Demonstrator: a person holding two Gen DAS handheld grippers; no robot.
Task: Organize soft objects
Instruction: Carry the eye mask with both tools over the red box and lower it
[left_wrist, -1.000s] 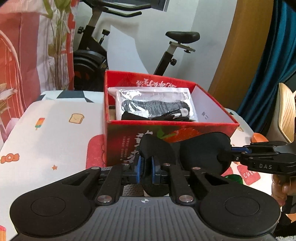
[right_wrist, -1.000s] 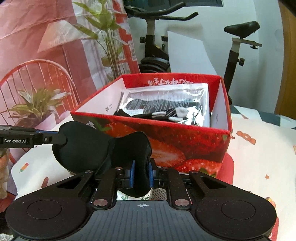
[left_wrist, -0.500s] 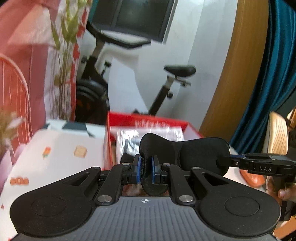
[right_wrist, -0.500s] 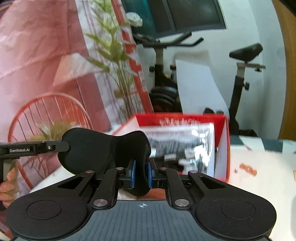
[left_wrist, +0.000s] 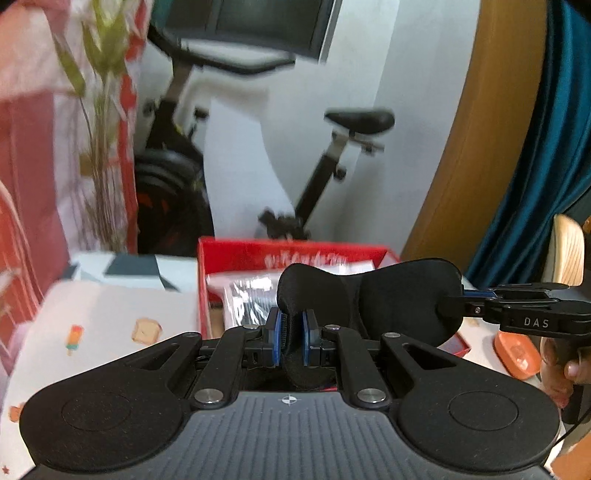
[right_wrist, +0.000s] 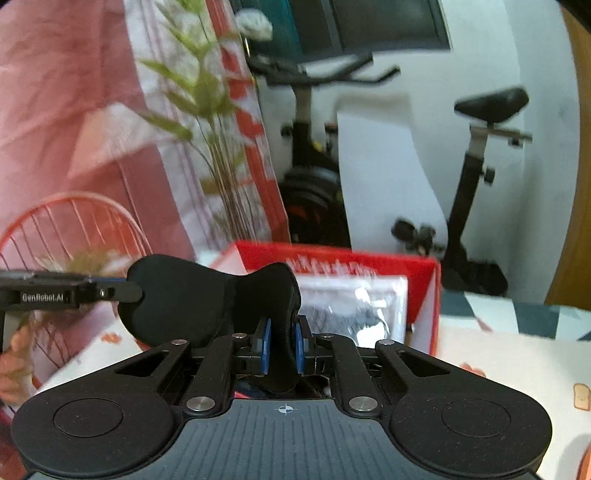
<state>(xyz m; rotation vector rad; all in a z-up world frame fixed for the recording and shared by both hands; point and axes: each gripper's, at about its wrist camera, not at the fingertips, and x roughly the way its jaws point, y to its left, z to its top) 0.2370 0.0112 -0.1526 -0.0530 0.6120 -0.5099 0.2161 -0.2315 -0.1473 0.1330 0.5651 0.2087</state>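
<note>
A black padded eye mask (left_wrist: 388, 299) hangs stretched between both grippers, above and in front of a red strawberry-print box (left_wrist: 236, 254). My left gripper (left_wrist: 291, 332) is shut on the mask's left end. The right gripper (left_wrist: 480, 304) comes in from the right and pinches its other end. In the right wrist view my right gripper (right_wrist: 282, 345) is shut on the mask (right_wrist: 192, 295), and the left gripper (right_wrist: 110, 291) holds the far end. Inside the box (right_wrist: 424, 280) lies a clear plastic packet (right_wrist: 354, 306) with dark contents.
The box stands on a table with a white cartoon-print cloth (left_wrist: 107, 321). An orange object (left_wrist: 517, 352) lies at the right. Behind are an exercise bike (left_wrist: 343, 155), a red-and-pink printed backdrop with a plant (right_wrist: 207, 122), a teal curtain (left_wrist: 546, 166) and a wooden chair back (left_wrist: 569, 251).
Both grippers have risen with the mask stretched between them. The box now sits lower and smaller in both views, and more of the wall and bike shows.
</note>
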